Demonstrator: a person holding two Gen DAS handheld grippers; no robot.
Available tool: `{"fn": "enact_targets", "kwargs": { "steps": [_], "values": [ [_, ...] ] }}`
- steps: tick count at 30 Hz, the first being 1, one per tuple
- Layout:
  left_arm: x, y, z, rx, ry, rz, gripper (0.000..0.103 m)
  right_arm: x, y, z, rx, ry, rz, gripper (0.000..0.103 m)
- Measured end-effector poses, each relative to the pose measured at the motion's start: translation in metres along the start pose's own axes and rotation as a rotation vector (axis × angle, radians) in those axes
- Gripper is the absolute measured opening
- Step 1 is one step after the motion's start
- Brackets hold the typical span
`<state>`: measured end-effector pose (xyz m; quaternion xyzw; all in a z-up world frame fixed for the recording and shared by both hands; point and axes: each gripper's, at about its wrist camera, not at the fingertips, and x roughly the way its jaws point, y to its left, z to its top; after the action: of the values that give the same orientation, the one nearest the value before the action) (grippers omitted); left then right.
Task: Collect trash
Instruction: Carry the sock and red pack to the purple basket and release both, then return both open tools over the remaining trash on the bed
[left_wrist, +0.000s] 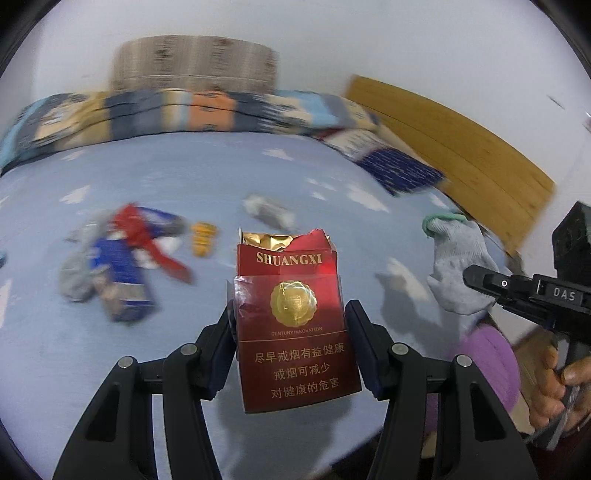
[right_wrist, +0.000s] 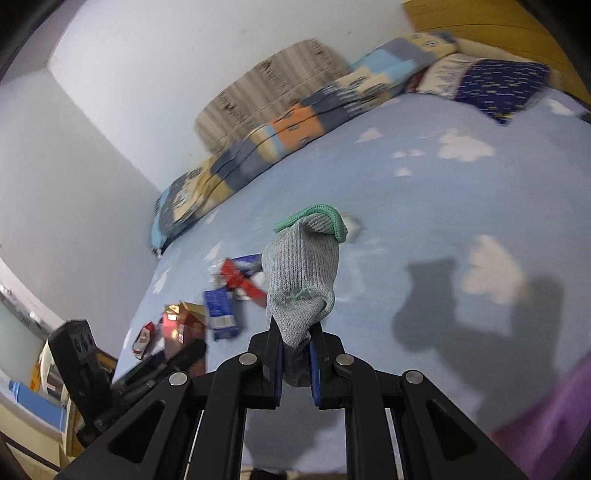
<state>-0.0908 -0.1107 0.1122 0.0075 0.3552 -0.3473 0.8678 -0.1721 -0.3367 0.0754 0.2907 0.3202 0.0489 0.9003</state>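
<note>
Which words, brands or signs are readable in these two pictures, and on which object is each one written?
"SHUANGXI": top flap of the red cigarette pack held in the left gripper.
"CENTURY INNOVATION": same pack, under the gold seal.
"尽早戒烟有益健康 / 戒烟可减少 / 对健康的危害": lower half of the pack.
"DAS": body of the right gripper.
Blue and red wrappers on the bed sheet: print too blurred to read.
Grey glove: no text.

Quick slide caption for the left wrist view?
Left hand-held gripper holds a torn red cigarette pack above the blue bedsheet.
</note>
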Motion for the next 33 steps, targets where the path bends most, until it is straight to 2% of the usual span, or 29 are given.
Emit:
{"fn": "enact_targets", "kwargs": {
  "steps": [6,9,14,17,20,21,22,23,24,28,33],
  "values": [
    [0.025,-0.091,-0.011,0.125,0.085,-0.199,0.056,-0.097,-0.083,-0.032,0.091,-0.070,-0.115,0.012],
    [0.043,-0.155,-0.022,0.228,0.156,-0.322,0.056,-0.146,-0.128,-0.051,0.166,-0.101,-0.204,0.012],
    [0.064,-0.251,-0.041,0.421,0.254,-0.471,0.056,-0.195,-0.170,-0.077,0.249,-0.128,-0.286,0.012],
    [0.071,-0.292,-0.048,0.501,0.298,-0.520,0.057,-0.213,-0.187,-0.087,0.285,-0.143,-0.310,0.012],
    [0.085,-0.318,-0.054,0.540,0.339,-0.520,0.061,-0.226,-0.200,-0.093,0.302,-0.158,-0.345,0.014],
    [0.090,-0.322,-0.055,0.537,0.351,-0.519,0.064,-0.229,-0.205,-0.095,0.303,-0.162,-0.366,0.014],
    [0.091,-0.323,-0.056,0.523,0.359,-0.513,0.064,-0.230,-0.207,-0.095,0.306,-0.164,-0.383,0.023],
    [0.094,-0.323,-0.057,0.516,0.370,-0.503,0.064,-0.232,-0.210,-0.096,0.310,-0.164,-0.385,0.037],
    [0.096,-0.321,-0.056,0.511,0.370,-0.497,0.064,-0.233,-0.212,-0.097,0.319,-0.168,-0.385,0.041],
    [0.091,-0.298,-0.047,0.458,0.347,-0.482,0.064,-0.232,-0.213,-0.092,0.313,-0.182,-0.383,0.042],
    [0.072,-0.251,-0.032,0.395,0.288,-0.418,0.064,-0.221,-0.199,-0.085,0.273,-0.177,-0.355,0.042]
  ]
}}
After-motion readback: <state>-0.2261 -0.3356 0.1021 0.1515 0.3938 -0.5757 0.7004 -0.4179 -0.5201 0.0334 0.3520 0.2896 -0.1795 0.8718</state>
